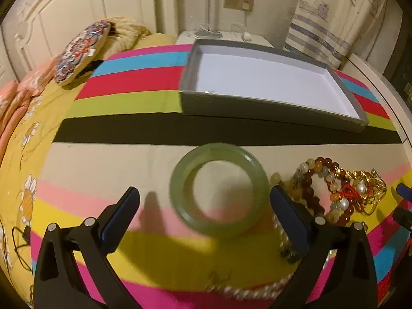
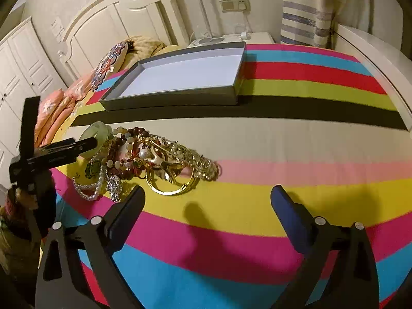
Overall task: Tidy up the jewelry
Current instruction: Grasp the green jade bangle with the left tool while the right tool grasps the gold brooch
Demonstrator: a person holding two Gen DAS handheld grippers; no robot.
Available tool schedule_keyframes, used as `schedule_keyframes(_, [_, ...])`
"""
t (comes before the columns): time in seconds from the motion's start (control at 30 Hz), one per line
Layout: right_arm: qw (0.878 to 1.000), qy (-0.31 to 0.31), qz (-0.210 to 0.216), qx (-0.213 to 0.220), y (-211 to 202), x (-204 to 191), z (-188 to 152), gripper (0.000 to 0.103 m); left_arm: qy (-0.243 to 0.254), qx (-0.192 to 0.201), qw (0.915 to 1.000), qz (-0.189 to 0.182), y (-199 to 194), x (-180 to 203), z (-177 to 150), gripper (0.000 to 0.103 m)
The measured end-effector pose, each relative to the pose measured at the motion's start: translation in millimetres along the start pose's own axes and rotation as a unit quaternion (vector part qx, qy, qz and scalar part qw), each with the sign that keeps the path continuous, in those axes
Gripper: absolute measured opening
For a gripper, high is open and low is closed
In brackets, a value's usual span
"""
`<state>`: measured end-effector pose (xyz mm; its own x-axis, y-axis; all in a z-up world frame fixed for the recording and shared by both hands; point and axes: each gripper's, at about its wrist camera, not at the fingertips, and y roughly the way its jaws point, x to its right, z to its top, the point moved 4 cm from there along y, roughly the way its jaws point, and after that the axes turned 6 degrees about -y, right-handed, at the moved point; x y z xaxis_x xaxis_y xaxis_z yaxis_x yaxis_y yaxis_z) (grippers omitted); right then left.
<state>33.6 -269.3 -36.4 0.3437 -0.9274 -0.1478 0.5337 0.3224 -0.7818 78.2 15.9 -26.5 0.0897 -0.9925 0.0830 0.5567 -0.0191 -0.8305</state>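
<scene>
Nothing sorted yet: the grey box (image 1: 270, 82) sits bare, the jewelry pile (image 2: 152, 159) waits on the striped blanket (image 2: 283, 180). Left gripper (image 1: 204, 200) released around the jade bangle (image 1: 219, 190); right gripper (image 2: 207, 198) released, grasping nothing.

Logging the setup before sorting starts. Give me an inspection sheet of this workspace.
Surface: striped blanket spread over a bed.
Job's things: grey tray, white inside, nothing seen in it; green bangle lying flat; jewelry pile of bead strands, pearls and gold pieces beside it.
Clutter: patterned cushion and bedding near the headboard.
Grippers: left tongs open, the bangle between the pads, not pressed; right tongs open over bare blanket, nothing between them.
Cables: white charger lead on the nightstand; dark cable at the bed's edge.
Surroundings: white headboard, wardrobe, striped curtain.
</scene>
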Motion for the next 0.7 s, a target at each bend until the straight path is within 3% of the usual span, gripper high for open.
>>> schedule_keyframes(0.13, [1.0,-0.026,-0.008,-0.001,4.1,2.2,5.6,0.077,0.015,-0.005,0.9999,0.005,12.8,9.1,3.9,0.088])
schedule_keyframes(0.17, [0.999,-0.031,-0.007,0.001,3.9,3.7,6.4,0.072,0.02,0.0,0.9998,0.0,12.4,11.3,4.4,0.078])
schedule_keyframes(0.33, [0.998,-0.062,-0.008,-0.007,10.9,11.4,8.4,0.057,0.024,0.018,0.9995,0.0,9.7,15.4,-0.4,0.079])
schedule_keyframes(0.7, [0.981,-0.175,0.071,-0.039,32.5,-7.3,26.8,0.045,0.008,0.026,0.9996,-0.006,-5.1,8.5,-14.3,0.078])
